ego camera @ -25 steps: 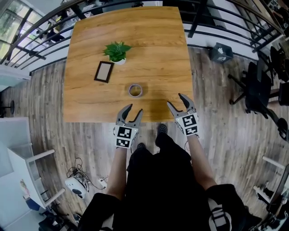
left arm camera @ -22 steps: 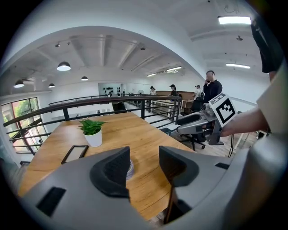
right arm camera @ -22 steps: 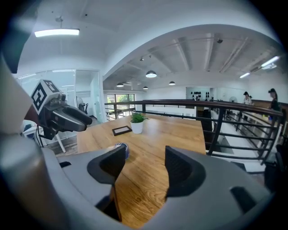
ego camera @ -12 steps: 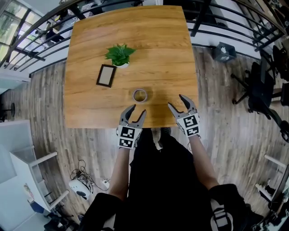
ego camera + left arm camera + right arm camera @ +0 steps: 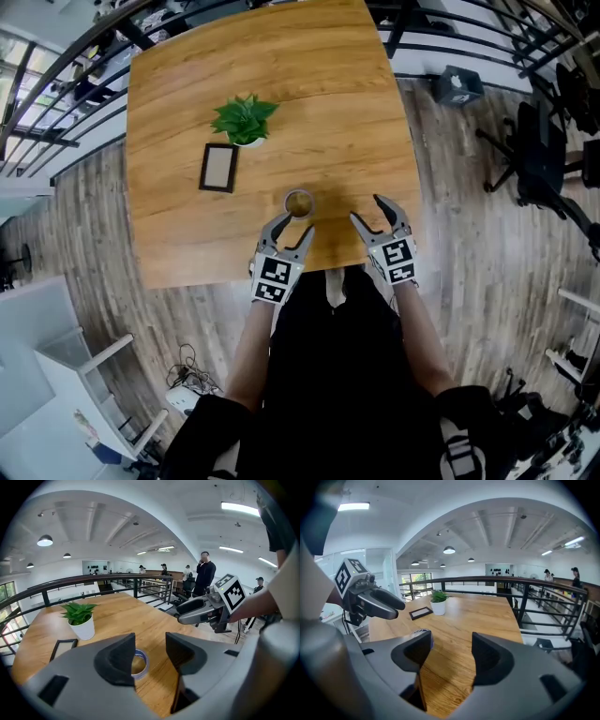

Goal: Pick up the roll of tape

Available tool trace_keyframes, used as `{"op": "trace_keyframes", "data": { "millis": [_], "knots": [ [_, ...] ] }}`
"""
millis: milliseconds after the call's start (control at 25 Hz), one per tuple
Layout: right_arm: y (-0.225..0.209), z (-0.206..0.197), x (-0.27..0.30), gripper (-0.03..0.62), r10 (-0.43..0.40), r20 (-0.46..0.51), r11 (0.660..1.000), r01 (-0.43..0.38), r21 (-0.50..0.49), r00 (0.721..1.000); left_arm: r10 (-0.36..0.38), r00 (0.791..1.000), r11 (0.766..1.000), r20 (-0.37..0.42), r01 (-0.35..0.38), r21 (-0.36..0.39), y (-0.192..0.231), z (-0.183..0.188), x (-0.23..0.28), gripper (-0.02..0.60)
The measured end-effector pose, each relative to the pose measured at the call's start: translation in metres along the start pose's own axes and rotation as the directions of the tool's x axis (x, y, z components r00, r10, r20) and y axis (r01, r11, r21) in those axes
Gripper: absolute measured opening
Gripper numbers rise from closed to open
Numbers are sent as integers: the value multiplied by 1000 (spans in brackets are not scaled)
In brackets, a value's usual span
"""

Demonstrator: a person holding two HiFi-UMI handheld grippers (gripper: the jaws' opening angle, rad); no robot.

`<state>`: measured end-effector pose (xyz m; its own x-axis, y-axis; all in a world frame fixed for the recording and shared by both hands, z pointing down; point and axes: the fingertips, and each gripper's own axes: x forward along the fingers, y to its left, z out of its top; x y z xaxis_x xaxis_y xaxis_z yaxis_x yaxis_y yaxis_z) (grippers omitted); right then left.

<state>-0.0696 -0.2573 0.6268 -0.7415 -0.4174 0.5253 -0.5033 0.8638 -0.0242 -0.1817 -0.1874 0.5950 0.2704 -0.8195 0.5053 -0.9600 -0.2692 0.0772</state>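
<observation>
The roll of tape (image 5: 299, 202) lies flat on the wooden table (image 5: 328, 103), near its front edge. My left gripper (image 5: 293, 228) is open just in front of the tape, its tips close to the roll but apart from it. In the left gripper view the tape (image 5: 138, 662) shows between the open jaws, partly hidden by the left jaw. My right gripper (image 5: 377, 212) hovers open to the right of the tape, holding nothing. In the right gripper view only a sliver of the tape (image 5: 423, 632) peeks over the left jaw.
A small potted plant (image 5: 243, 121) and a dark picture frame (image 5: 218, 168) lie on the table behind and to the left of the tape. Railings (image 5: 66, 89) border the table's far side. Office chairs (image 5: 544, 169) stand at right on the wood floor.
Both grippers have moved forward over the table's front edge. The left gripper has closed in on the tape, which now sits just beyond its tips. Both stay open.
</observation>
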Motion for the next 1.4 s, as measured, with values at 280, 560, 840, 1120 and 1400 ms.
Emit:
{"op": "trace_keyframes", "data": {
  "millis": [280, 560, 840, 1120, 1400],
  "knots": [
    [1, 4, -4, 284, -76, -6, 997, 76, 28, 997, -104, 994, 993, -41, 106, 51, 4, -9, 22, 206],
    [6, -6, -10, 284, -133, -28, 986, 135, 95, 991, -190, 971, 972, -148, 206, 108, 3, -44, 42, 206],
    [17, -16, -17, 287, -192, -44, 976, 195, 101, 980, -258, 943, 951, -209, 287, 120, -4, -66, 56, 206],
    [20, -31, -33, 284, -253, -62, 954, 260, 151, 965, -279, 924, 937, -260, 322, 136, -7, -82, 69, 206],
    [26, -52, -47, 282, -295, -96, 930, 309, 198, 951, -281, 897, 925, -341, 348, 154, -4, -105, 79, 206]
  ]
}}
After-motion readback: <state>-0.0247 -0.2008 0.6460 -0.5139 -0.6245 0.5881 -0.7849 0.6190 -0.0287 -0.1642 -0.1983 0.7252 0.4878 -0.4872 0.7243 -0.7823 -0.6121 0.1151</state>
